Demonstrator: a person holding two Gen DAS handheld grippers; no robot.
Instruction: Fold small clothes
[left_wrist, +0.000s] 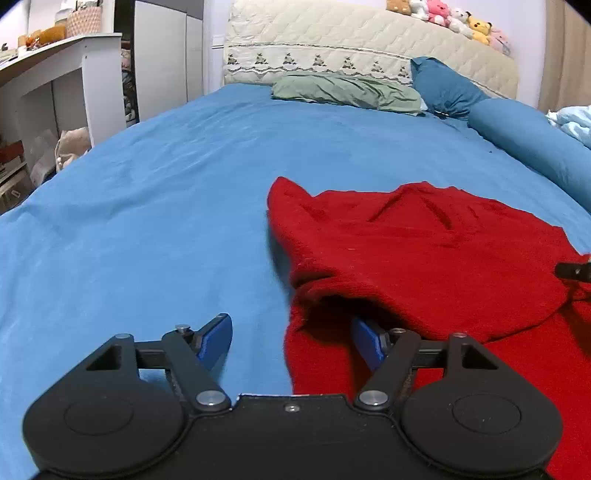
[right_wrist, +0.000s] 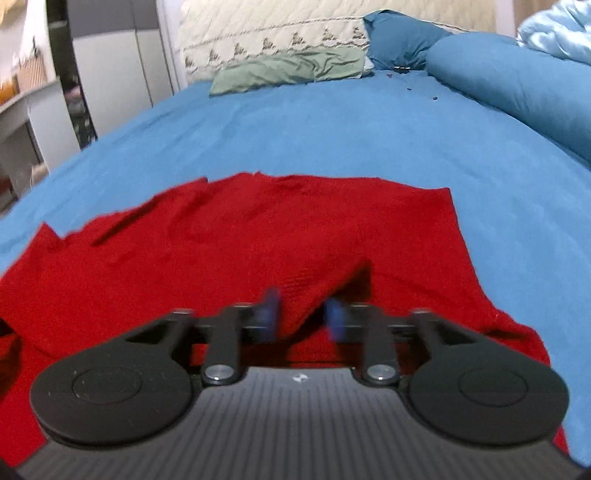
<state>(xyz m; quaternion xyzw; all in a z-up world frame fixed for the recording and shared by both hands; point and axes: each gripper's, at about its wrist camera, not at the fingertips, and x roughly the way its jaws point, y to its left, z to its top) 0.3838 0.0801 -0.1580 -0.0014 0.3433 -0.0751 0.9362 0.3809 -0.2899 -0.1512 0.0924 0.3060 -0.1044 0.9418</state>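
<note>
Straddling the red knitted garment's (left_wrist: 424, 251) left edge on the blue bedsheet (left_wrist: 147, 221), my left gripper (left_wrist: 291, 339) gapes unclamped while my right gripper (right_wrist: 301, 314), half-open, brackets a raised fold; I should pinch both layers squarely.

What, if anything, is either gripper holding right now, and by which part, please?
Nothing is held. The left gripper stands open astride the red garment's edge; the right gripper stands open, cloth between its blurred fingers.

Sweater (left_wrist: 424, 254) lies on bed (left_wrist: 166, 206), at 3 o'clock of centre; pillows (left_wrist: 343, 90) at 12 against headboard (left_wrist: 369, 48); desk (left_wrist: 66, 62) off at 10.
</note>
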